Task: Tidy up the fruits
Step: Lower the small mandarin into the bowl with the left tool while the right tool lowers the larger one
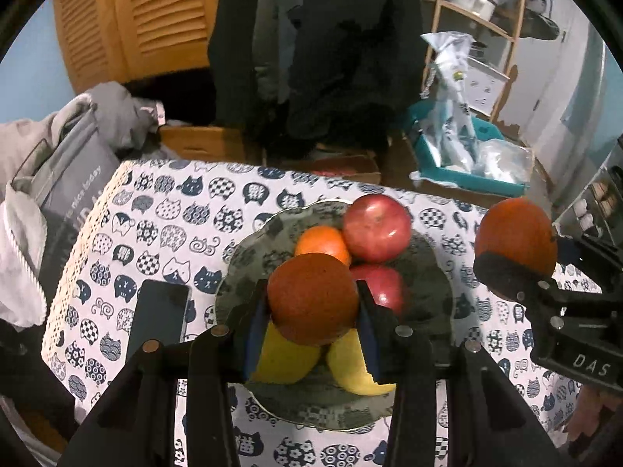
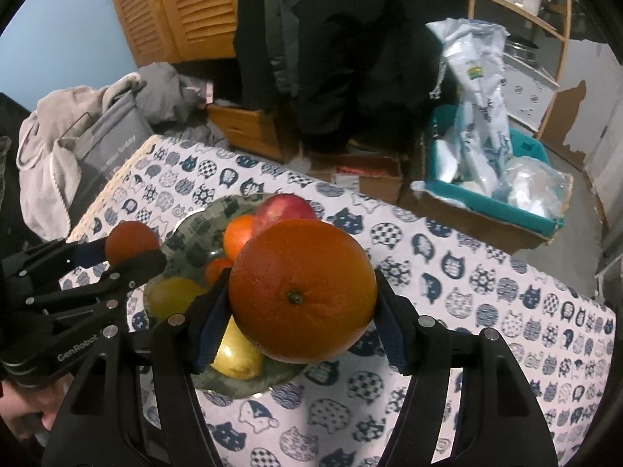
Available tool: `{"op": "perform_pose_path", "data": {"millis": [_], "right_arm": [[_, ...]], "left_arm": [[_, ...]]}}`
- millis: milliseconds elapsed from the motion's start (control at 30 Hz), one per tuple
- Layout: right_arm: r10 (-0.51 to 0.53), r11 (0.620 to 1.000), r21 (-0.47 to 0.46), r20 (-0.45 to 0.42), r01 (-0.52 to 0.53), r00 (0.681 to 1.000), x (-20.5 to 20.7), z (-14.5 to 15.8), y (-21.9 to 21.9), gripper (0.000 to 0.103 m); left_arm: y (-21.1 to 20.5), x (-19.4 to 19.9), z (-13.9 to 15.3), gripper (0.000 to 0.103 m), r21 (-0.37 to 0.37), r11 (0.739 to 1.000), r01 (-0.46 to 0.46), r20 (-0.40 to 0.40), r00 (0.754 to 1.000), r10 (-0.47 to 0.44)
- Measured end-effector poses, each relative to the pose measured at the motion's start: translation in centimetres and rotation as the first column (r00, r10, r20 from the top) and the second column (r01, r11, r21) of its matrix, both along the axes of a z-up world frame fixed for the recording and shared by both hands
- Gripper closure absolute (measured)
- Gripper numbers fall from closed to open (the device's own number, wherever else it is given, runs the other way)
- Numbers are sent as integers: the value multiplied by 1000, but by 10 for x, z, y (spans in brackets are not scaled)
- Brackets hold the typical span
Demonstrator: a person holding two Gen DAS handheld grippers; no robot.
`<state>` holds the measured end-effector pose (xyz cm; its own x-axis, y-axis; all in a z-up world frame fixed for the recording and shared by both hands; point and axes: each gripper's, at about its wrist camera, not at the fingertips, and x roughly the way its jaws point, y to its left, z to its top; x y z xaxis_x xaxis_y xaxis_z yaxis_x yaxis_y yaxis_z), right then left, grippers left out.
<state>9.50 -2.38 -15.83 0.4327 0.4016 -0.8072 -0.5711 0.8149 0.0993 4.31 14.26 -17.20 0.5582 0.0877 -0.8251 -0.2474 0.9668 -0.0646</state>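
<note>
Left gripper [image 1: 313, 323] clamped on small orange [image 1: 312, 299] above plate [image 1: 249, 249]; right gripper [image 2: 300, 327] clamped on big orange [image 2: 301, 290], right of it. Lower gently into gaps, avoid nudging apples [image 1: 377, 227].

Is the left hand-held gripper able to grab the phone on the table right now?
Probably not: the left hand-held gripper is already shut on a small orange, though the phone lies uncovered beside the plate.

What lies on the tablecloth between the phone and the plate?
Nothing: in the left wrist view, the phone and plate are separated only by bare cat-print tablecloth.
</note>
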Motion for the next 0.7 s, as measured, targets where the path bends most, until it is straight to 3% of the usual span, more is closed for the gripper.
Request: {"op": "perform_pose_path", "data": {"millis": [567, 700], "right_arm": [[26, 1000, -6, -63, -27, 998, 10, -26, 30, 36], [26, 1000, 1, -82, -26, 996, 12, -30, 32, 36]], "left_arm": [[31, 10, -33, 60, -47, 997, -54, -75, 996, 50], [36, 9, -33, 49, -40, 997, -59, -74, 996, 56]]}}
